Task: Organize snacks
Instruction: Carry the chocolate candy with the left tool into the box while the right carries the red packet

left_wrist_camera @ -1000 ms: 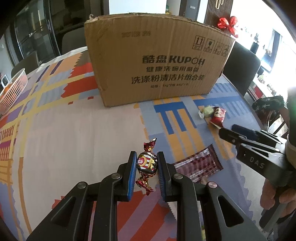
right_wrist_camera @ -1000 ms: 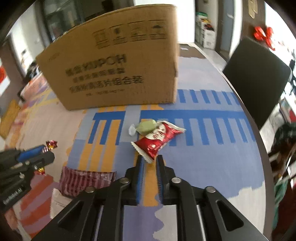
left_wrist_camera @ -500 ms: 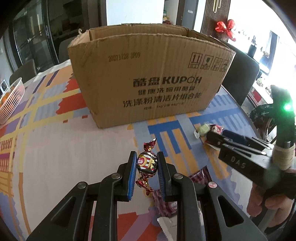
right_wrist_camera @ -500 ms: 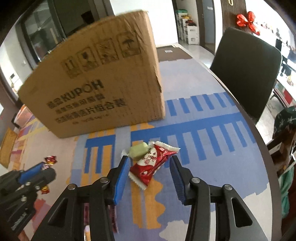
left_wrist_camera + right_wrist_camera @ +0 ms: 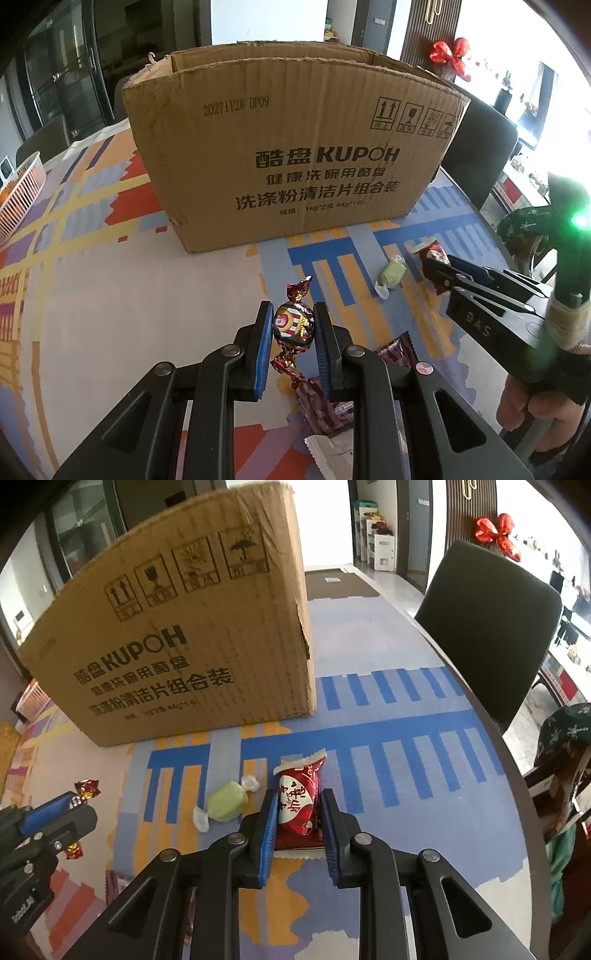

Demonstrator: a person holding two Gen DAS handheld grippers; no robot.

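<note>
An open cardboard box (image 5: 295,147) stands mid-worktop (image 5: 110,295). The right gripper (image 5: 297,825) has its jaws closed on a red snack packet (image 5: 299,801) near the right edge, a green candy (image 5: 226,805) just beside. The left gripper (image 5: 291,347) pinches a striped foil candy (image 5: 293,326) above the worktop.

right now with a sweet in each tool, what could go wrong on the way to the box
1. The left tool pinches the round foil-wrapped chocolate candy only at its bulge; it could roll out during the lift.
2. The right tool grips the red snack packet by its lower half; the glossy wrapper may slip.
3. The brown cardboard box has tall walls; either tool carried too low could hit its front wall.
</note>
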